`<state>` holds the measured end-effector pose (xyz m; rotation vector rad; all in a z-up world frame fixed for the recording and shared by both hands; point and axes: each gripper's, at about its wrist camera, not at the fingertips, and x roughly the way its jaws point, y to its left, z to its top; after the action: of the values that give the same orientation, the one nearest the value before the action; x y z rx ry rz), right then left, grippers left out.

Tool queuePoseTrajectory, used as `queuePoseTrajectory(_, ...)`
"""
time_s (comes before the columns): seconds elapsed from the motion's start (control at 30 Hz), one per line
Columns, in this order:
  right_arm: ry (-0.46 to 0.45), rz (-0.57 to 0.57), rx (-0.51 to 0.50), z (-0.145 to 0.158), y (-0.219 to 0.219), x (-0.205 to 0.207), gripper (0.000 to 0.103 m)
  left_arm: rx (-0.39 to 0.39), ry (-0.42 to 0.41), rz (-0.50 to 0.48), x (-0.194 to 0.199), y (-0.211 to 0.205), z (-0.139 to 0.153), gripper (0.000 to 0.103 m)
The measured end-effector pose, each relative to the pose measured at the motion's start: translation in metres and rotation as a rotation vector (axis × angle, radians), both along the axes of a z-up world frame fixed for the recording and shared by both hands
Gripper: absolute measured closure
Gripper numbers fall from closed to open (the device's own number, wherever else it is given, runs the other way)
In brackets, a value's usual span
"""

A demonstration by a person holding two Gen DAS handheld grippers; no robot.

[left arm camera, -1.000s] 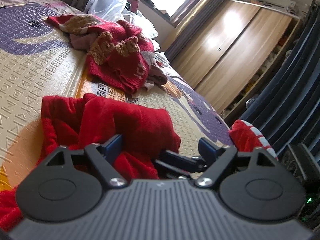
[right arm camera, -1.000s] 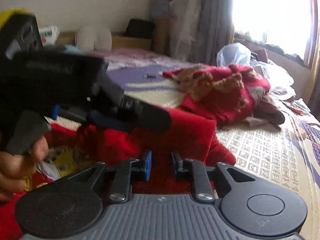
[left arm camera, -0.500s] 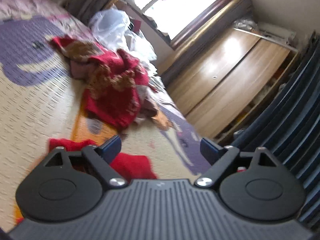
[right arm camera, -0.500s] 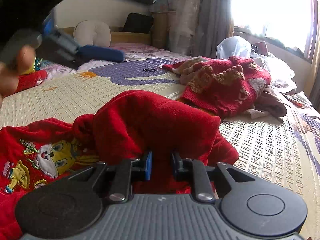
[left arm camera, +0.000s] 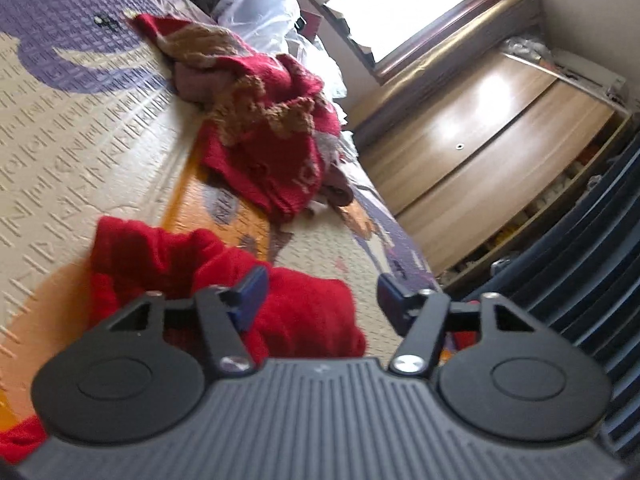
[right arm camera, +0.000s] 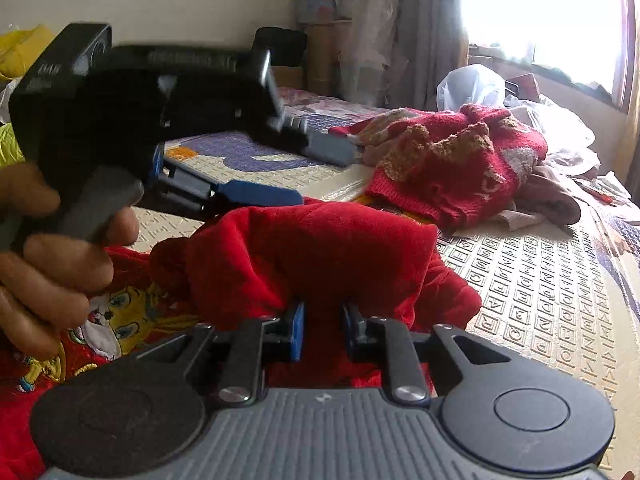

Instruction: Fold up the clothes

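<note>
Red garment (right arm camera: 320, 256) again beneath closing left hand-held gripper (left arm camera: 320, 294)

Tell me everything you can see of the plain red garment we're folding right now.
The red fleece garment looks soft and plush, with a cartoon-bird print on its flat part. It lies on the patterned mat, one section bunched into a raised hump. The right gripper is shut on that hump's near edge. The left gripper hovers just above it, jaws closing, no cloth between them yet.

Left gripper (left arm camera: 320, 292) jaws closing, right gripper (right arm camera: 322, 330) jaws clamped
</note>
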<state>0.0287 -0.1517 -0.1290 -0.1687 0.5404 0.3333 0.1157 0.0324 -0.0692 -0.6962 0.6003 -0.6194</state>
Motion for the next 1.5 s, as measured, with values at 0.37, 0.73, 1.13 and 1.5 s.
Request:
queuePoseTrajectory(0.37,-0.13,-0.059,0.122,0.039,-0.021,-0.018,0.08,0.115,-0.036,0.029,-0.004,0.003,0.002,0.045)
queuePoseTrajectory(0.73,-0.052,-0.07,0.073,0.01,-0.008,0.006,0.077,0.184,-0.098,0.029,-0.014,-0.008,0.001,0.044)
queuePoseTrajectory(1.13,0.02,-0.075,0.092,-0.001,-0.009,0.012,0.076,0.216,-0.121,0.026,-0.017,-0.014,-0.002,0.044)
queuePoseTrajectory(1.5,0.023,-0.075,0.084,-0.001,-0.007,0.013,0.075,0.23,-0.131,0.027,-0.019,-0.016,-0.002,0.044)
